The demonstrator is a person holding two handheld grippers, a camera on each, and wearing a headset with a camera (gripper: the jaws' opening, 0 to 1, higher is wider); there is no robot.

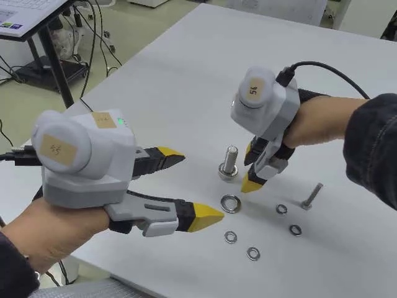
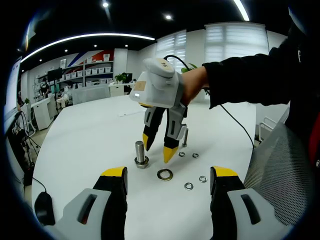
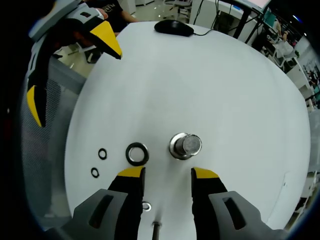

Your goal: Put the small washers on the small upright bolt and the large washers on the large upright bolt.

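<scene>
The large upright bolt (image 1: 229, 161) stands mid-table, with a ring at its base. A large washer (image 1: 231, 203) lies flat just in front of it. Several small washers (image 1: 253, 253) are scattered nearby, and the small bolt (image 1: 312, 196) stands to the right. My right gripper (image 1: 250, 167) points down beside the large bolt, open and holding nothing; from above, the bolt (image 3: 185, 145) and large washer (image 3: 137, 153) lie just ahead of its tips (image 3: 168, 173). My left gripper (image 1: 189, 185) hovers open at the near left, facing the washer (image 2: 165, 174) and bolt (image 2: 140, 152).
The white table (image 1: 186, 81) stretches far behind the bolts. A black-legged desk (image 1: 49, 56) with cables stands on the floor to the left. A computer mouse (image 3: 174, 28) lies at the table's far side in the right gripper view.
</scene>
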